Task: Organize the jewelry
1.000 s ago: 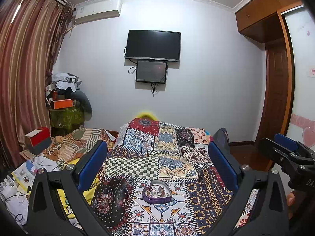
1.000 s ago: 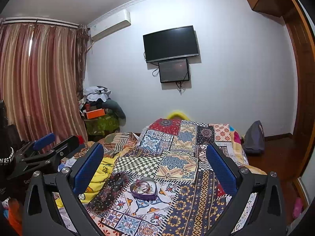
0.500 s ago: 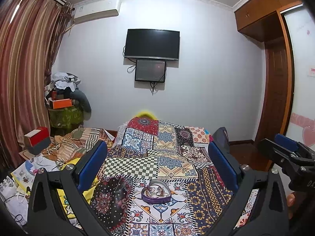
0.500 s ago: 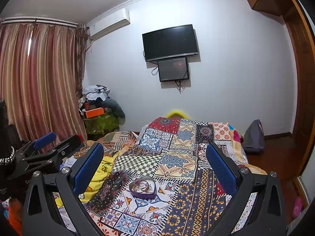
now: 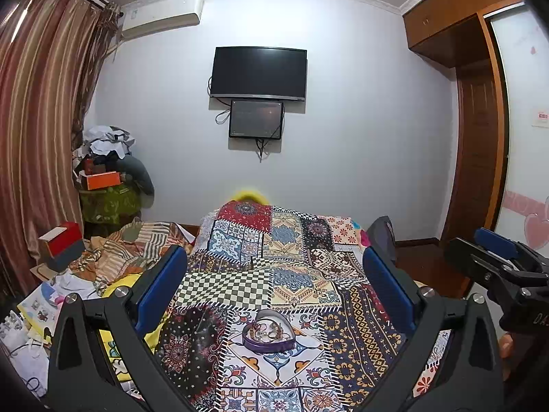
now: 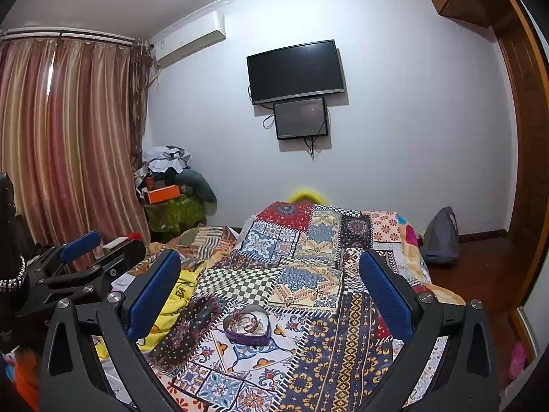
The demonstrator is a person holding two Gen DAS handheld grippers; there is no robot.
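A purple heart-shaped box (image 5: 268,333) holding a tangle of jewelry sits on the patchwork bedspread (image 5: 291,274); it also shows in the right wrist view (image 6: 247,323). My left gripper (image 5: 274,285) is open and empty, held above and short of the box. My right gripper (image 6: 271,285) is open and empty too, at about the same distance from the box. The right gripper shows at the right edge of the left wrist view (image 5: 497,267), and the left gripper at the left edge of the right wrist view (image 6: 85,267).
Crumpled striped and yellow bedding (image 5: 130,257) and papers (image 5: 41,305) lie left of the bedspread. A red box (image 5: 60,243) and a piled stand (image 5: 109,185) are by the curtain. A grey bag (image 6: 441,237) sits on the wooden floor at right. A TV (image 5: 258,72) hangs on the wall.
Both views have drifted slightly: the heart box sits a little lower and closer in the left view and a little higher in the right view. Both grippers stay open.
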